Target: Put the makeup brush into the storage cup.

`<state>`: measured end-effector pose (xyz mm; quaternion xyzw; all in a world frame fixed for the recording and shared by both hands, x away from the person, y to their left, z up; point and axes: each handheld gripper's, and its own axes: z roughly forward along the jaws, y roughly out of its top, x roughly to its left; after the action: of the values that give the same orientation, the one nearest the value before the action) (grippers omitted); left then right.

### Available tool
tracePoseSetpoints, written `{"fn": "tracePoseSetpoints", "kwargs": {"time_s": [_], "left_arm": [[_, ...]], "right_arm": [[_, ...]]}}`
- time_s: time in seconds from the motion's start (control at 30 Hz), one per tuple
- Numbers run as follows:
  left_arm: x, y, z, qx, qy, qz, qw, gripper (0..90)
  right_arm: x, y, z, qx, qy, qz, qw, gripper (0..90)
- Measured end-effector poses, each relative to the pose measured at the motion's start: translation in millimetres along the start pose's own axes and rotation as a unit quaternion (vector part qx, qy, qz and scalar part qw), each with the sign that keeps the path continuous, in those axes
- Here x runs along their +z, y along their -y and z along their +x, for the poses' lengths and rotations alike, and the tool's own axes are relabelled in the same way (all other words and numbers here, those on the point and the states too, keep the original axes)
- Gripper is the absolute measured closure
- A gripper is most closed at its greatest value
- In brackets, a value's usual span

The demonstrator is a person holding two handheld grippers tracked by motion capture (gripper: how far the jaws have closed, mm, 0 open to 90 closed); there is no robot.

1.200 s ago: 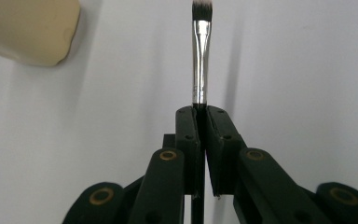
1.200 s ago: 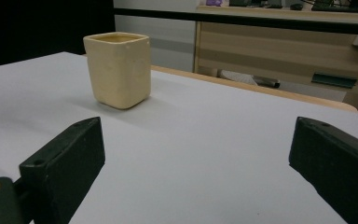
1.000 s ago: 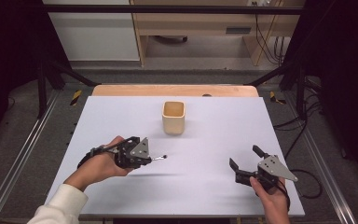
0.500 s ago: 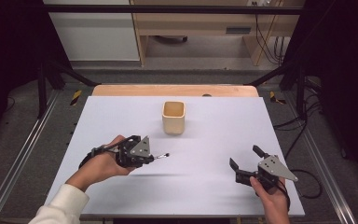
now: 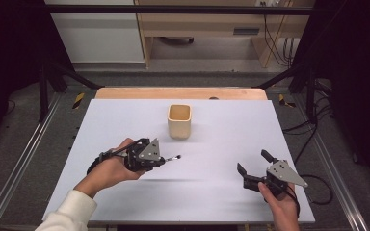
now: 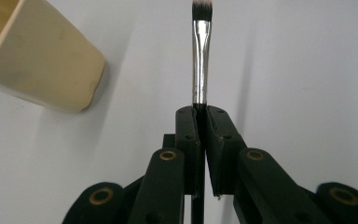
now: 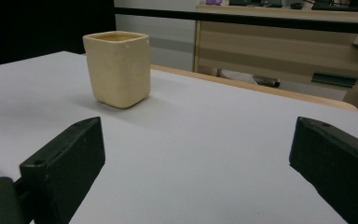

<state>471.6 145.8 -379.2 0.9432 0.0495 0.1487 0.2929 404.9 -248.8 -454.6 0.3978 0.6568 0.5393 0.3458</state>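
Right gripper (image 7: 198, 163): jaws spread wide apart, nothing between them, held low over the white table (image 7: 205, 154). Cream cup (image 7: 117, 67) stands upright beyond the left jaw, well apart. Wooden furniture (image 7: 279, 46) behind the table.

– What is the brush (image 6: 199, 56) made of?
– It has a glossy metal ferrule, smooth and silvery, with soft dark bristles paling at the tip.
– And the left gripper (image 6: 199, 122)?
– Matt black plastic jaws with brass-coloured rivets; a grey metal-looking plate sits on top in the high view.
– The cup (image 5: 179, 121)?
– Cream, smooth, faintly sheened, like plastic or glazed ceramic; which one is unclear.
– The table (image 5: 221, 202)?
– A matt white sheet, smooth, with a bare wooden edge at the far side.
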Motion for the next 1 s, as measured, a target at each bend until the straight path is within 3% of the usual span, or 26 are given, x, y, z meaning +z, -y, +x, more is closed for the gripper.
{"fn": "tracePoseSetpoints", "kwargs": {"time_s": [0.47, 1.0], "left_arm": [[-3.8, -9.1, 0.3, -0.023, -0.021, -0.051, 0.9982, 83.9], [-9.0, -17.6, -1.0, -0.051, -0.05, -0.106, 0.9918, 83.9]], "right_arm": [[-0.1, 0.0, -0.1, 0.0, 0.0, 0.0, 1.0, 3.7], [0.1, 0.0, 0.0, -0.001, -0.001, 0.0, 1.0, 3.6]]}}
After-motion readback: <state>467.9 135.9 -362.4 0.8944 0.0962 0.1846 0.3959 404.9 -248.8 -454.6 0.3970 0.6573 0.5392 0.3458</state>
